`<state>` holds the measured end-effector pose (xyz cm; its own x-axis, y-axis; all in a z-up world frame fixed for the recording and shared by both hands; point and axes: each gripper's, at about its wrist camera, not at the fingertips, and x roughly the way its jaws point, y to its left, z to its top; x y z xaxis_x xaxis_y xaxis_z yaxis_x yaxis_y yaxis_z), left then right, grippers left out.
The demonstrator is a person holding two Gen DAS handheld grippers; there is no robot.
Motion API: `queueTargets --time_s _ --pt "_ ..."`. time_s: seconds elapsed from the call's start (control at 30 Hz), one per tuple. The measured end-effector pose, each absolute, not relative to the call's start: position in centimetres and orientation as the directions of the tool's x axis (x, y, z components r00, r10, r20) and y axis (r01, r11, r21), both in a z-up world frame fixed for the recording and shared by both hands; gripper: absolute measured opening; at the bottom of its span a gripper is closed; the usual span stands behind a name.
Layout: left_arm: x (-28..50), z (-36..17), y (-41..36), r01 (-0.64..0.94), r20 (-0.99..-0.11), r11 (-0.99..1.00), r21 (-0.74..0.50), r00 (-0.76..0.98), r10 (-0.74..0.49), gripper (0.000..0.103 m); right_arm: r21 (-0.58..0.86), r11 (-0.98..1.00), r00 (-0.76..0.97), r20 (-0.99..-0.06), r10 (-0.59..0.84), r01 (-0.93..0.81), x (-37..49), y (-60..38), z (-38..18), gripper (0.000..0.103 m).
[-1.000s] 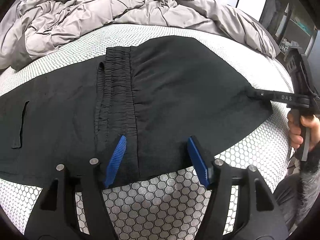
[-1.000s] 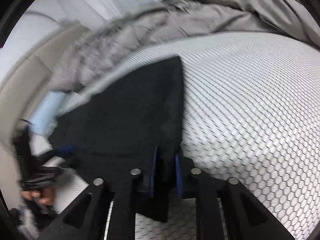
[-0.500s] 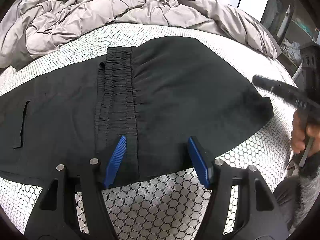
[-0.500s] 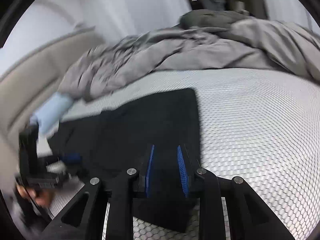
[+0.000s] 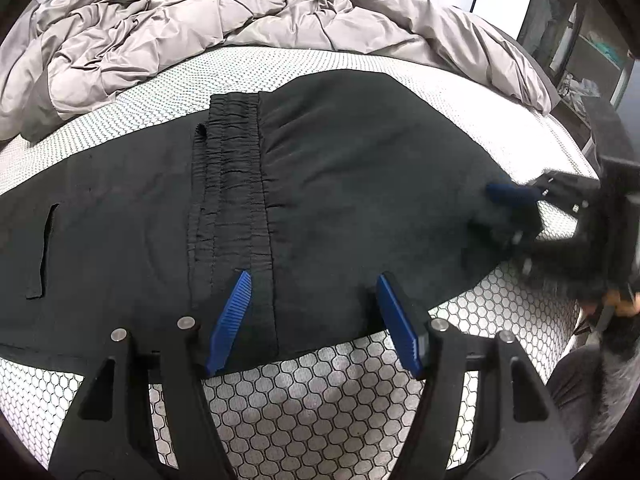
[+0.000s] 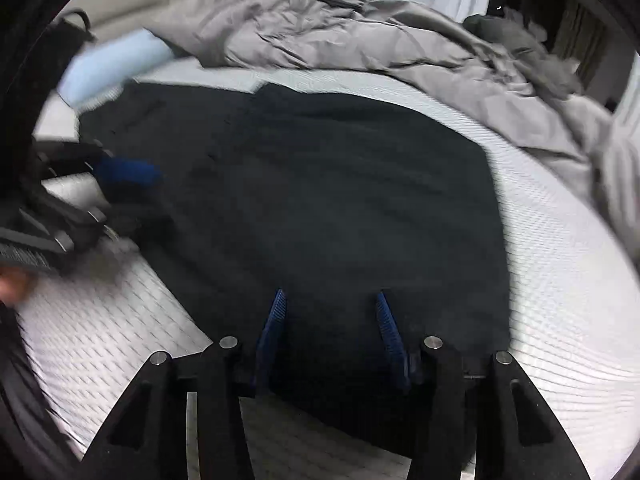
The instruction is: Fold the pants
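The black pants (image 5: 340, 184) lie flat on the mattress (image 5: 320, 400), which has a white cover with a honeycomb pattern. One part is folded over, so the elastic waistband (image 5: 232, 168) lies across the middle of the cloth and not at an end. The left gripper (image 5: 314, 320) is above the near edge of the pants, beside the waistband; its jaws are wide apart and hold nothing. The right gripper (image 6: 330, 334) is over the other end of the pants, its jaws also spread with only flat cloth seen between them (whether the tips touch the cloth, I cannot tell). In the left view the right gripper appears at the right corner of the pants, blurred. A grey duvet (image 5: 180, 36) lies crumpled along the far side of the mattress, and a light blue thing (image 6: 112, 68), also blurred, is near the far left corner in the right view.
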<state>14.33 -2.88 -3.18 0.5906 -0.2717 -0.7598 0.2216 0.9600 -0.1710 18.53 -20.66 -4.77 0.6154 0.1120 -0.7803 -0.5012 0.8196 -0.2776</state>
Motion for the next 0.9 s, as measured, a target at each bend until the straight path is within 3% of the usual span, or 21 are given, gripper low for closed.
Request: queueTargets --time_s 0.13,0.33,0.4,0.5,0.6,0.77,0.9 --pt "14.2 -2.9 -3.0 0.224 -0.763 0.962 -0.157 0.591 -0.262 0.063 -0.285 0.865 0.595 -0.803 0.019 -0.413 19.5 -25.3 -4.6 0.052" --pt "13.5 0.4 -3.0 0.277 -0.66 0.942 -0.191 0.674 -0.332 0.063 -0.146 0.901 0.651 -0.739 0.175 -0.409 19.0 -26.1 -1.6 0.052" --pt "15.0 0.6 -3.7 0.271 -0.662 0.935 -0.229 0.661 -0.354 0.063 -0.061 0.911 0.663 -0.706 0.249 -0.408 19.6 -25.0 -0.6 0.052" --pt "18.1 -0.8 -5.3 0.26 -0.707 0.924 -0.28 0.596 -0.382 0.062 0.012 0.877 0.577 -0.749 0.327 -0.481 21.5 -21.9 -1.9 0.052" --pt "19.7 -3.0 -5.9 0.238 -0.762 0.944 -0.227 0.56 -0.325 0.053 -0.084 0.86 0.538 -0.809 0.236 -0.504 23.2 -18.8 -4.8 0.052" --pt "18.5 -3.5 -3.9 0.259 -0.74 0.932 -0.254 0.569 -0.359 0.052 -0.208 0.91 0.616 -0.785 0.063 -0.358 23.6 -22.1 -4.3 0.052" --pt "18.0 -3.5 -2.8 0.249 -0.727 0.924 -0.288 0.571 -0.381 0.052 -0.04 0.973 0.597 -0.795 0.107 -0.227 24.6 -27.0 -3.8 0.052"
